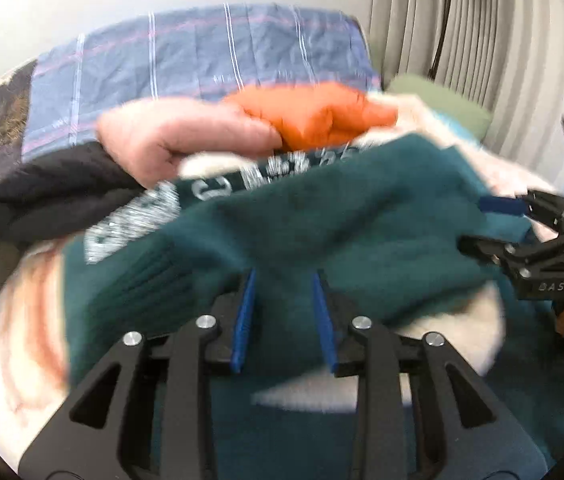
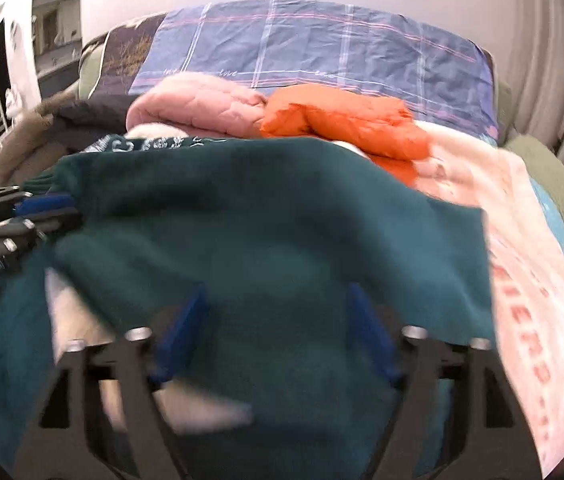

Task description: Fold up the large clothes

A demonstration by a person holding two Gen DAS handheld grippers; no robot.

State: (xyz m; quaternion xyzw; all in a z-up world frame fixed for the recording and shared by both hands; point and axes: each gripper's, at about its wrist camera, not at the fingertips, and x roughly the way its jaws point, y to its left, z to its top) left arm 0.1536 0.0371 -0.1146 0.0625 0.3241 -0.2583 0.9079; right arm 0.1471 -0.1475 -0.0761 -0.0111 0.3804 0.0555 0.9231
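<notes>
Left gripper (image 1: 285, 316) sits spread over the teal sweater (image 1: 321, 232) mid-bed, and from the right wrist, right gripper (image 2: 278, 336) gapes wide too (nothing pinched), so the loose fold could slump open.

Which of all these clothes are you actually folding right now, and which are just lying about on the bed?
In the job:
- dark green sweater
- left gripper, jaws apart
- right gripper, jaws wide

Lying about:
- orange jacket
- pink quilted jacket
- black garment
- blue checked sheet
- green cushion
</notes>
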